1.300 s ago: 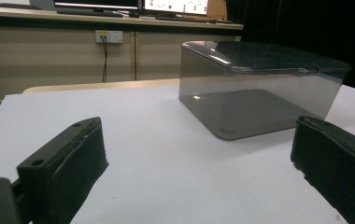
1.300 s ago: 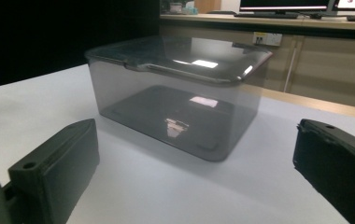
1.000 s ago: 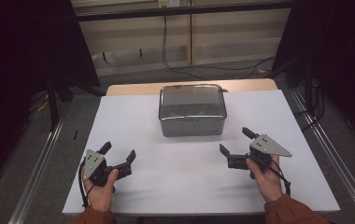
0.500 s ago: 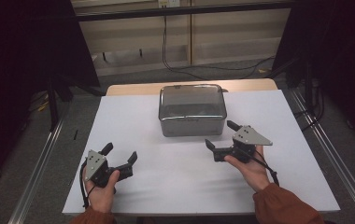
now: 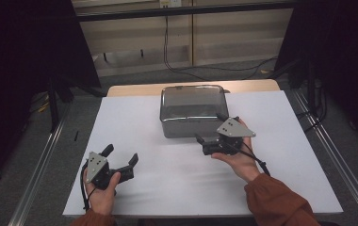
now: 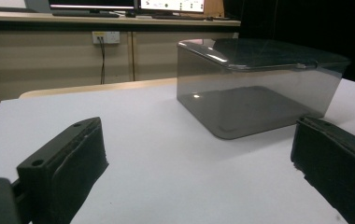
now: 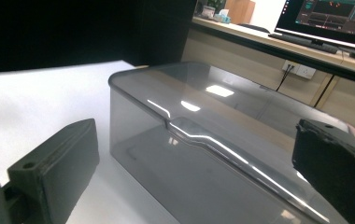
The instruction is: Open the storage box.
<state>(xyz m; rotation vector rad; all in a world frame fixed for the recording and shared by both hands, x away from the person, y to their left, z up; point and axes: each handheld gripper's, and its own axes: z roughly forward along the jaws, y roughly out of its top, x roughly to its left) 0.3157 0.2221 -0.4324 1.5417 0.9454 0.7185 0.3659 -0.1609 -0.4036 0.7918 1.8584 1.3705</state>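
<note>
Smoky translucent lidded box (image 5: 192, 110) sits closed, upright, mid-table.

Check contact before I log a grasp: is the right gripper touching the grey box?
Apart. In the right gripper view the open jaws flank the grey box with gaps.

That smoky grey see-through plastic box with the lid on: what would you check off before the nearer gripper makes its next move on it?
1. Lid seated on the smoky grey transparent plastic box: ok, it lies flat all round.
2. Right gripper open: ok, jaws spread wide.
3. Right gripper lined up with the lid's raised tab: ok, roughly between the jaws in the right gripper view.
4. Contact with the box: cannot tell, very close.
5. Left gripper out of the way: ok, open and apart from the box.
6. Box contents: cannot tell through the tint.
</note>
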